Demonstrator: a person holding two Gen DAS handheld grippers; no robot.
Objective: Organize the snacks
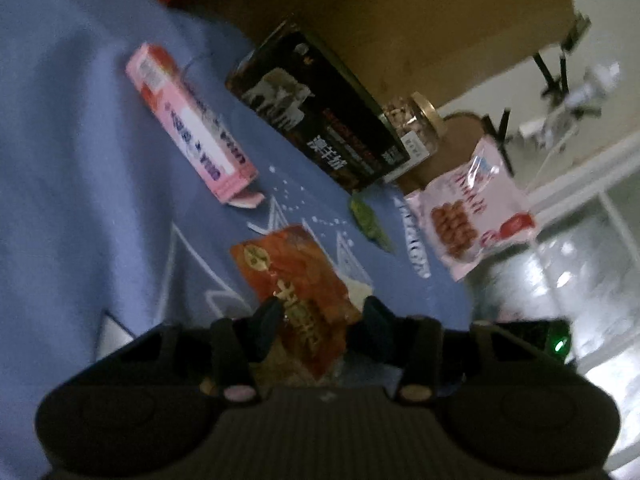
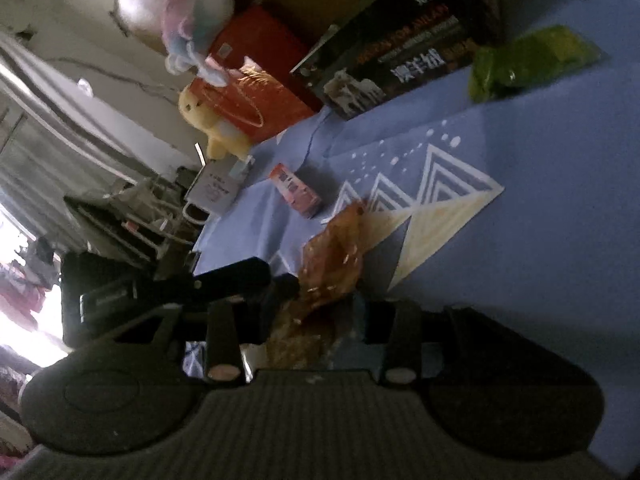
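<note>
An orange snack packet [image 1: 298,292] lies between the fingers of my left gripper [image 1: 324,314], which is shut on it above the blue cloth [image 1: 80,152]. The same packet [image 2: 332,256] shows in the right wrist view, held between the fingers of my right gripper [image 2: 320,300] too. A pink box [image 1: 188,124] lies on the cloth and shows small in the right wrist view [image 2: 296,190]. A pink-white snack bag [image 1: 472,212] hangs over the cloth's edge. A green packet [image 2: 532,62] lies near a black box [image 1: 316,120].
A glass jar [image 1: 416,124] with a gold lid stands behind the black box. Plush toys [image 2: 212,120] and an orange bag [image 2: 256,92] sit at the cloth's far edge. A brown board [image 1: 400,20] rises behind. The left gripper's body [image 2: 160,292] crosses the right wrist view.
</note>
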